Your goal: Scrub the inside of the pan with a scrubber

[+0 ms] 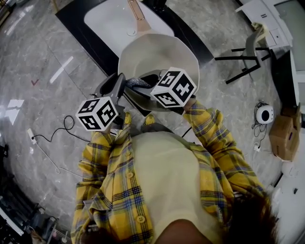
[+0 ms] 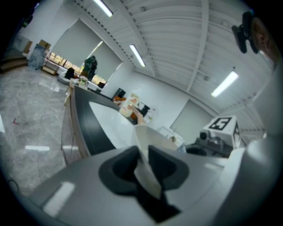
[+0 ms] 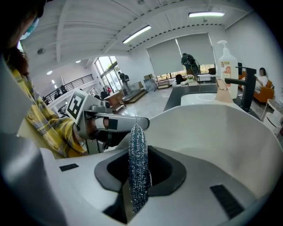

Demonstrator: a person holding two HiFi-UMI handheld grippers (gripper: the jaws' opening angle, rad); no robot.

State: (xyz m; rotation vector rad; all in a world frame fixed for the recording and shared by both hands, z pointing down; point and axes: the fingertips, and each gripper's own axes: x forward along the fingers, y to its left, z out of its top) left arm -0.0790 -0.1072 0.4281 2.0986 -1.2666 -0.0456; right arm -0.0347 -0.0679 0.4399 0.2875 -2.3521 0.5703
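Pan [image 1: 162, 55] is seen in the middle of the head view, tipped up over the sink [image 1: 107, 21], with its handle [image 1: 137, 14] pointed away toward the top of the frame. The near rim is pinched by the left gripper [image 1: 122, 85] from the lower left. The right gripper [image 1: 147, 86] is parked just beside it with the scrubber [image 1: 136, 82] poking out at the rim. So the long axis of the pan runs straight up the frame, and the bowl lies just above both grippers.

Left gripper view: the jaws are clamped on the thin pale wall of the pan [image 2: 142, 139], which stands edge-on between the pads in the lower middle. Black counter and white basin are seen behind it on the left.

Right gripper view: the jaws are closed on the silvery mesh scrubber [image 3: 137, 154], held upright in the frame along the jaws. The inside of the pan [image 3: 221, 132] opens out to the right and ahead, so probably only a short push that way is needed. Whether the mesh is already touching the surface can't be told. The left gripper [image 3: 110, 121] sits right behind the scrubber's tip at center left, and it's the one thing likely to be bumped. A soap bottle [image 3: 227, 59] and a black faucet [image 3: 245, 86] are seen at the upper right, well beyond the far rim.
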